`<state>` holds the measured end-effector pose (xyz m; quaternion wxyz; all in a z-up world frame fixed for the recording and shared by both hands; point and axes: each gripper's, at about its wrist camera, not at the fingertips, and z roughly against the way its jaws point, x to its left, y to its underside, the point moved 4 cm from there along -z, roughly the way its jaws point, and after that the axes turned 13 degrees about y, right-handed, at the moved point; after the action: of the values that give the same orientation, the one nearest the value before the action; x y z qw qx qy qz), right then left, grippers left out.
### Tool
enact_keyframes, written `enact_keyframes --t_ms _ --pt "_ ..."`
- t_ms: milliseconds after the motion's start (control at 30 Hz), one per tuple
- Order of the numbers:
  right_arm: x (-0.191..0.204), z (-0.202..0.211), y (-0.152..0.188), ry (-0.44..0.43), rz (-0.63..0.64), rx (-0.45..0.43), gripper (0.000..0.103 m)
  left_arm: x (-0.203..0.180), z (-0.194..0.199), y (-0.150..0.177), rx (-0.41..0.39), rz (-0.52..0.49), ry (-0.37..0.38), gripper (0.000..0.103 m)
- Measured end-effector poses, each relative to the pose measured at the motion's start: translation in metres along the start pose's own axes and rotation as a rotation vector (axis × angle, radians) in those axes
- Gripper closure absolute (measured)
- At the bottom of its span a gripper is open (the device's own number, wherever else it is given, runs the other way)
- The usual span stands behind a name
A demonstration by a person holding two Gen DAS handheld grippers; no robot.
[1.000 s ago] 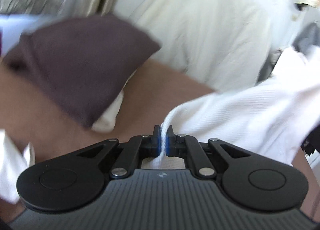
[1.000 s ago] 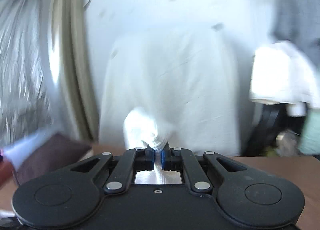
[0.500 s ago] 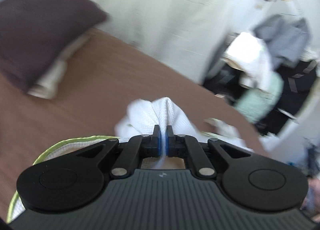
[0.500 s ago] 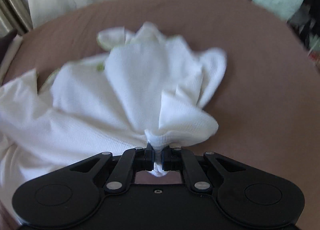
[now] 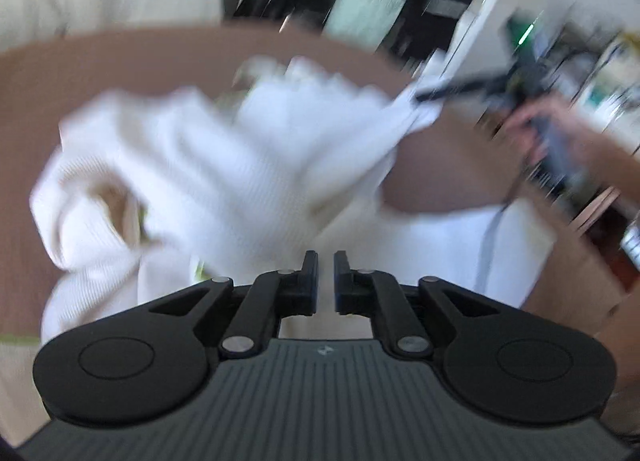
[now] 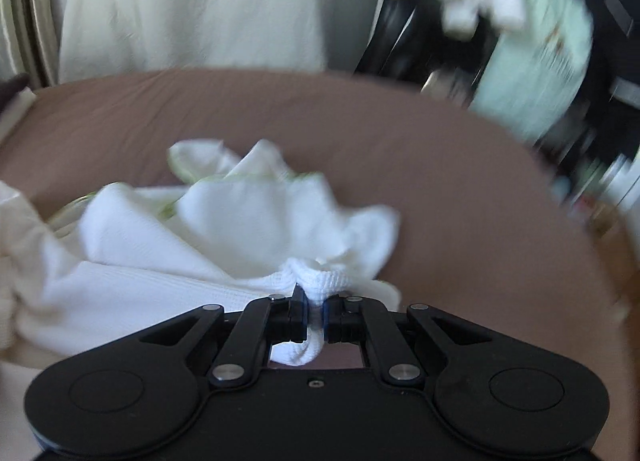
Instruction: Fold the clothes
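Jaws of the left gripper [image 5: 326, 277] standing a narrow gap apart and empty, just over the near edge of the white waffle-knit garment [image 5: 208, 165]; those of the right gripper [image 6: 316, 313] pinching a bunched hem of the same cloth. Judging by the crumpled heap with lime-green trim lying midway across the brown bedsheet [image 6: 440, 181], best to close the left on a single layer of a matching edge, well apart from the right's pinch, then draw both outward, low and evenly, until the wrinkles flatten. Keep clear of the hanging clothes [image 6: 532, 73] beyond the bed's far edge.
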<state>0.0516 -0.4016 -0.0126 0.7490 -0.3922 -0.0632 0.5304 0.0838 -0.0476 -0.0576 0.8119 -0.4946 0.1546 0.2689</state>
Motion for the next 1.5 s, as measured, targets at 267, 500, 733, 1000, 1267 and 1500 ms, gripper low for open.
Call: enact_keyframes --t_ms 267,500,733,1000,1267,1500 --pt "-0.036 0.009 -0.015 0.112 -0.044 -0.109 0.097 0.059 0.056 -0.004 -0.281 0.304 -0.036 0.046" --pt "-0.036 0.017 -0.001 -0.027 -0.021 -0.199 0.096 0.077 0.005 0.001 -0.265 0.415 -0.124 0.045" --pt "-0.046 0.029 -0.01 -0.272 -0.094 -0.249 0.096 0.075 -0.043 -0.004 -0.168 0.375 -0.26 0.098" --pt "-0.038 0.008 -0.123 -0.269 0.001 -0.286 0.096 0.063 0.066 -0.132 -0.329 0.021 -0.651 0.098" --pt "0.007 0.071 -0.267 -0.48 -0.161 -0.62 0.047 0.125 0.142 -0.199 -0.497 0.077 -1.115 0.093" --pt "0.029 -0.041 -0.179 -0.411 -0.088 -0.257 0.046 0.174 0.098 -0.081 -0.261 0.39 -0.999 0.079"
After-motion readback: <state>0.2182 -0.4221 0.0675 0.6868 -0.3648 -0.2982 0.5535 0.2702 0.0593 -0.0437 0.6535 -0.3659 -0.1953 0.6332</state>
